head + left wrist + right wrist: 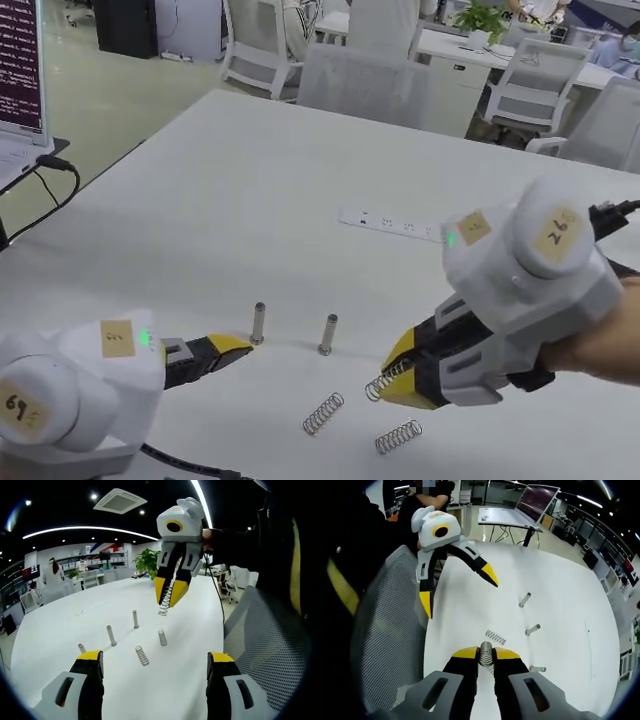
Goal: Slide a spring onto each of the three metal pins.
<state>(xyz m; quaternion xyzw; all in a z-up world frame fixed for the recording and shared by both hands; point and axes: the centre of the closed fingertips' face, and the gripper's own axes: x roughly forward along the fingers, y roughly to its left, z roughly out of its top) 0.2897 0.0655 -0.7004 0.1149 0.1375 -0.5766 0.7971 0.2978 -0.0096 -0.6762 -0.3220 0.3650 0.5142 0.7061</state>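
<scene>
head view: spring [380,383] apparently clamped within right gripper [396,376].

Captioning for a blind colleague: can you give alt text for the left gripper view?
The right hand-held gripper hangs above a white table, shut on a spring. Below stand three upright metal pins, with two loose springs lying near them; the left hand-held gripper is open.

**Right clamped, left spread**

Your right gripper [402,378] points down and to the left, its jaws pinched on a spring [383,382], and your hand [600,345] wraps its handle. Your left gripper [155,657] sits low at your left and points toward the right one, jaws spread wide apart.
</scene>
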